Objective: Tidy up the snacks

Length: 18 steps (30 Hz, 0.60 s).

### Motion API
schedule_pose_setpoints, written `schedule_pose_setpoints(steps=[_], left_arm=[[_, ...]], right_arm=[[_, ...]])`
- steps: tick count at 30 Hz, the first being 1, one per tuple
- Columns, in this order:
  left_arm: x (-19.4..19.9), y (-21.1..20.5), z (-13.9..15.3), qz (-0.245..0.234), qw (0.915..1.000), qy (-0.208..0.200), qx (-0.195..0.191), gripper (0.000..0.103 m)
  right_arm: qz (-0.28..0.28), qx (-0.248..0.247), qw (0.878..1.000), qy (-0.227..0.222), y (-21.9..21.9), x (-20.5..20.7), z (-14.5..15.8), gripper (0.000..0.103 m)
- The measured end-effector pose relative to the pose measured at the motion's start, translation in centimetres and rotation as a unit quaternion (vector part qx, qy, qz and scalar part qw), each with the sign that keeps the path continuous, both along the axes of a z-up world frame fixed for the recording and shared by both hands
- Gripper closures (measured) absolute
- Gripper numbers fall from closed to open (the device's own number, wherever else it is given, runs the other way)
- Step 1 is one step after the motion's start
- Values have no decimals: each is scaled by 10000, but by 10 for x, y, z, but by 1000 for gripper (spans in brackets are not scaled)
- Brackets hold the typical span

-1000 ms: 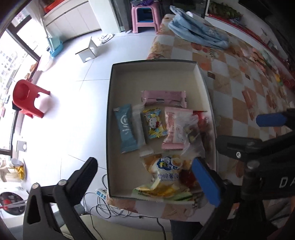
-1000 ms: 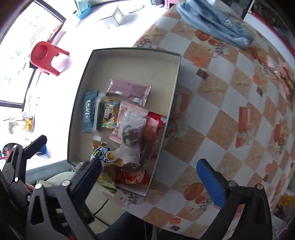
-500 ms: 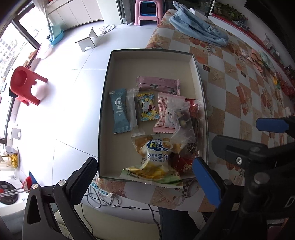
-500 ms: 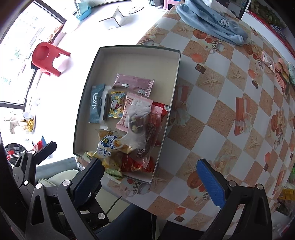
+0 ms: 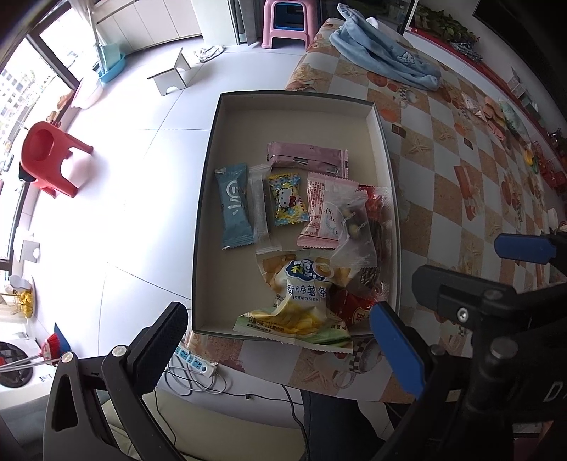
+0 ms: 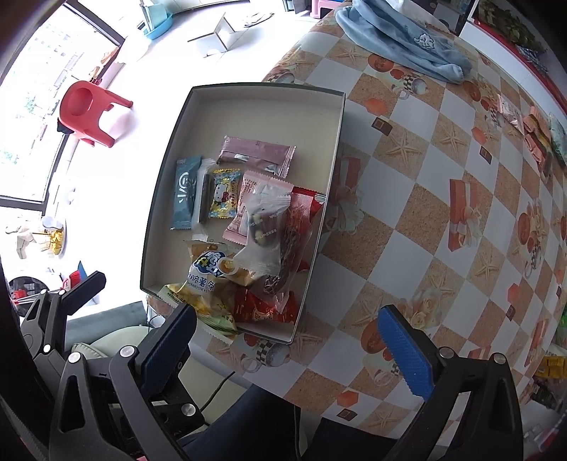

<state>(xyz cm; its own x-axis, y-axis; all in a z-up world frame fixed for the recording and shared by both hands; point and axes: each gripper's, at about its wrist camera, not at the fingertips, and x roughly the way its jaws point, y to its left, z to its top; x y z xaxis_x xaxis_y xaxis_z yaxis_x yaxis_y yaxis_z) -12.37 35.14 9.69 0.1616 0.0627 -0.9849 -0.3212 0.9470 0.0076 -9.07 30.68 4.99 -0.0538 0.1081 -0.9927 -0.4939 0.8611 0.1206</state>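
A shallow dark-rimmed box (image 5: 209,198) (image 6: 329,184) sits at the table's corner and holds several snacks. Among them are a blue pack (image 5: 234,205), a Hello Kitty candy pack (image 5: 287,202), a pink wrapper (image 5: 306,157), a clear bag (image 5: 354,230) and a red pack (image 5: 351,305). A yellow potato-sticks bag (image 5: 297,301) (image 6: 209,280) hangs over the near rim. My left gripper (image 5: 280,351) hovers open just short of that rim, holding nothing. My right gripper (image 6: 287,351) is open too, above the box's near right corner.
A checkered tablecloth (image 6: 425,198) stretches to the right, with a blue garment (image 5: 386,60) at the far end and more snacks (image 6: 535,134) along the far right edge. On the floor stand a red stool (image 5: 46,156), a pink stool (image 5: 283,21) and a power strip (image 5: 193,360).
Both grippers have drawn back and up from the box, so it looks smaller and more of the table shows. Both stay open. The snacks have not moved.
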Motion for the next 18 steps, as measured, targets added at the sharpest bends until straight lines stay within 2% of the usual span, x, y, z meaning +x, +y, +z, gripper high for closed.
schedule_pose_setpoints(steps=[18], left_arm=[[-2,1,1,-20,10000,4,24,0]], right_arm=[[-108,34,9999,-16,-1,-3,2,0]])
